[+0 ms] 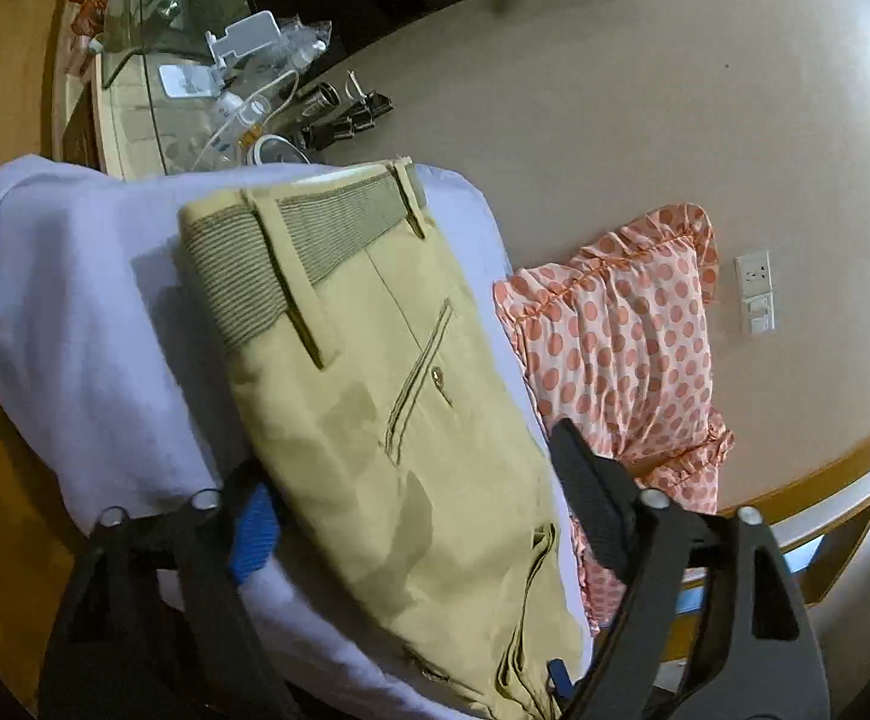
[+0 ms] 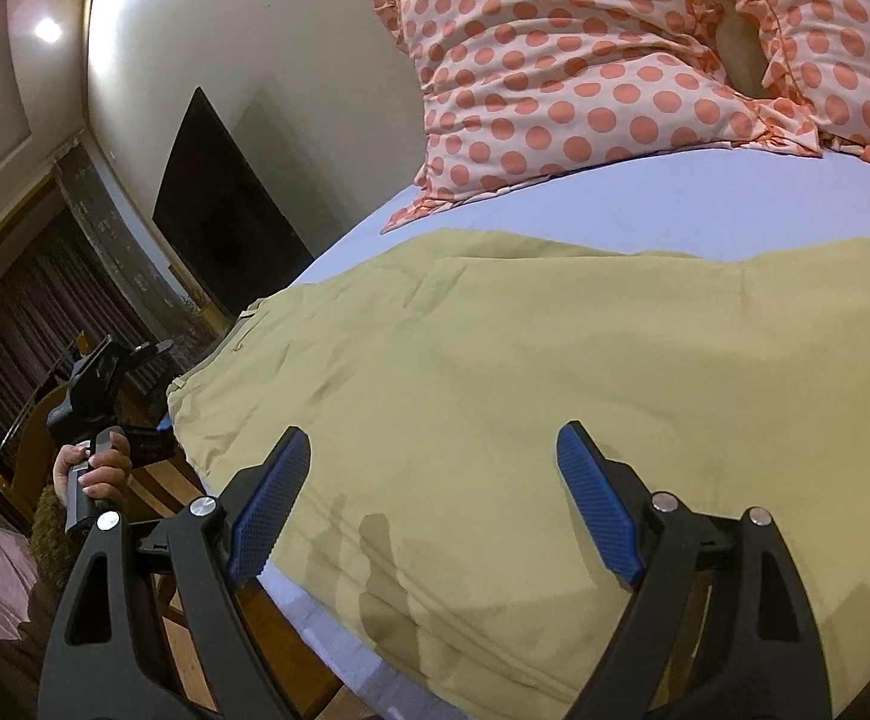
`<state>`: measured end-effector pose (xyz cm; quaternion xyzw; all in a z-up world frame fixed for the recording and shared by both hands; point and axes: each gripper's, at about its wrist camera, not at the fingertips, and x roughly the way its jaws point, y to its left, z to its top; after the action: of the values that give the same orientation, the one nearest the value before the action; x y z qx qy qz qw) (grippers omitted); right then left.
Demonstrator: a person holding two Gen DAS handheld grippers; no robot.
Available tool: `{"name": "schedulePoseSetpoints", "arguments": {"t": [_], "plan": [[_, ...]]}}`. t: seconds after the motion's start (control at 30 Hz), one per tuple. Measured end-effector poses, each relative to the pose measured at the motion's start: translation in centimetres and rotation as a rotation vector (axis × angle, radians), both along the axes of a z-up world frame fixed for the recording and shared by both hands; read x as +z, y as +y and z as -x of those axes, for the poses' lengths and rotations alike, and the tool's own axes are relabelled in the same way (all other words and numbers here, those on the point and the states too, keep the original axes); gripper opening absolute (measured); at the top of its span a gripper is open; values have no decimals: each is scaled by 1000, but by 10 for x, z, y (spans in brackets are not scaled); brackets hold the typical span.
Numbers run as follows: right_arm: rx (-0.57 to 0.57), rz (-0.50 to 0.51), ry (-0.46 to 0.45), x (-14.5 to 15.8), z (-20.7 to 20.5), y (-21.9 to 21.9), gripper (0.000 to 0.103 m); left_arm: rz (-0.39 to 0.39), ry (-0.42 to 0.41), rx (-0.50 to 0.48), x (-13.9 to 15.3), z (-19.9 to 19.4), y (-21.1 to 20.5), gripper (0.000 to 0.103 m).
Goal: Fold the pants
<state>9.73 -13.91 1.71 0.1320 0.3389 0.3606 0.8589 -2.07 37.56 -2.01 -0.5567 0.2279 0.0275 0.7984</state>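
Note:
Khaki pants lie flat on a pale lilac bed sheet. Their ribbed waistband is at the far end in the left wrist view, back pocket facing up. My left gripper is open just above the pants, its fingers on either side of the cloth. In the right wrist view the pants spread wide across the bed. My right gripper is open low over the near part of the cloth, holding nothing. The left gripper and the hand that holds it also show at the left of the right wrist view.
A polka-dot orange pillow lies on the bed beyond the pants; it also shows in the left wrist view. A cluttered glass-topped table stands past the bed. A dark TV hangs on the wall. The wooden bed frame edges the mattress.

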Motion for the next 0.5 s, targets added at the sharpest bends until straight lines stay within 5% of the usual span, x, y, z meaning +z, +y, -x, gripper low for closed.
{"name": "schedulePoseSetpoints", "arguments": {"t": [0.13, 0.2, 0.23, 0.3, 0.4, 0.5], "plan": [[10, 4, -7, 0, 2, 1, 86, 16, 30, 61, -2, -6, 11, 58], [12, -4, -9, 0, 3, -1, 86, -25, 82, 88, 0, -13, 17, 39], [11, -7, -9, 0, 3, -3, 86, -67, 132, 108, 1, -17, 18, 18], [5, -11, -10, 0, 3, -7, 86, -109, 182, 117, 2, -23, 18, 13], [-16, -21, -24, 5, 5, -19, 86, -297, 255, 109, 32, -37, 0, 11], [-49, -50, -42, 12, 7, -39, 86, -540, 233, 51, 86, -59, -45, 10]]}}
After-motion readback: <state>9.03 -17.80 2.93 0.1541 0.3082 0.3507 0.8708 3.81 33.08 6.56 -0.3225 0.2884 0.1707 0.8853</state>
